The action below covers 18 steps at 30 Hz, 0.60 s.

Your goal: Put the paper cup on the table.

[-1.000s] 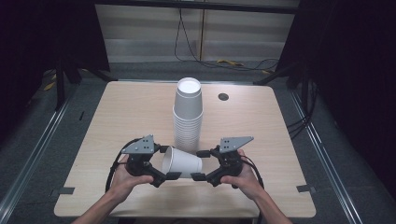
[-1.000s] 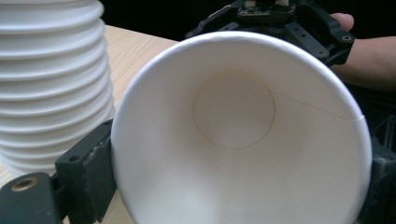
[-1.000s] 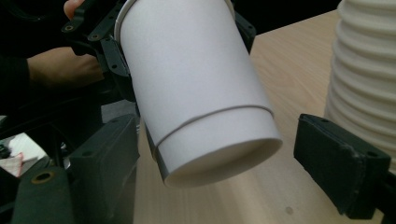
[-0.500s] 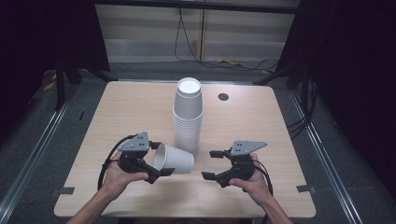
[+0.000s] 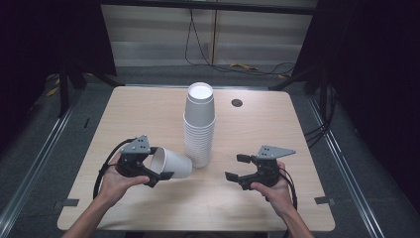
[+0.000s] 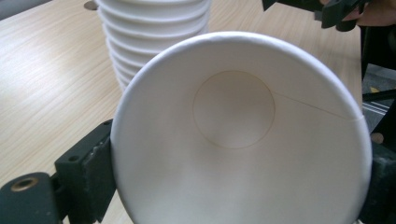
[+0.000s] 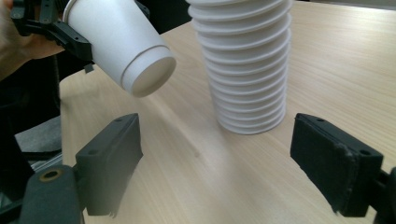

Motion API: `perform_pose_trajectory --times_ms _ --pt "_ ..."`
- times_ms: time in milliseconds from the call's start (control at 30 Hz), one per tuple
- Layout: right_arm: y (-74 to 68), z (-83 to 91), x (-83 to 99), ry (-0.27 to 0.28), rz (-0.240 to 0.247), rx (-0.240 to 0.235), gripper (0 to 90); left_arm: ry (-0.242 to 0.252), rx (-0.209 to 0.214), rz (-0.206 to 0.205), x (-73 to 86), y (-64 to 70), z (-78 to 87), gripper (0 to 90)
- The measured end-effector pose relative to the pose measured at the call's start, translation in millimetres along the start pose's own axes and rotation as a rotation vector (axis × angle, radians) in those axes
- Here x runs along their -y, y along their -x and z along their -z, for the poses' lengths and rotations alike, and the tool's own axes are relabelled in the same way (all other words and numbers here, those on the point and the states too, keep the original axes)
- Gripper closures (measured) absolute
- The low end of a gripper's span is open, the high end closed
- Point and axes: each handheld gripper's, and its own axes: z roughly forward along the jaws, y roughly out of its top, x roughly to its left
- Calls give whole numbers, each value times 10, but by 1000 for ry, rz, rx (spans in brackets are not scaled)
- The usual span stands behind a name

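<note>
A: How much room is lying open around the wooden table (image 5: 277,134)?

B: Plenty toward the near edge. The stack of paper cups (image 5: 199,126) is standing mid-table, with the left gripper (image 5: 157,166) just beside its base.

A: And the grip?

B: Its jaws are clamping the rim of a single paper cup (image 5: 172,163), tilted sideways above the table. The right gripper (image 5: 236,167) is hovering wide open, holding nothing, having drawn away from the cup since a second ago.
</note>
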Motion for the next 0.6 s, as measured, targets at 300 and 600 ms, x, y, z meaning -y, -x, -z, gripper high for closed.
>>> perform_pose_trajectory --times_ms 300,600 --pt "78 19 3 19 -9 51 146 -35 -68 33 49 -157 67 87" --pt "101 -10 37 9 -13 32 148 -42 -157 67 41 -299 174 85"
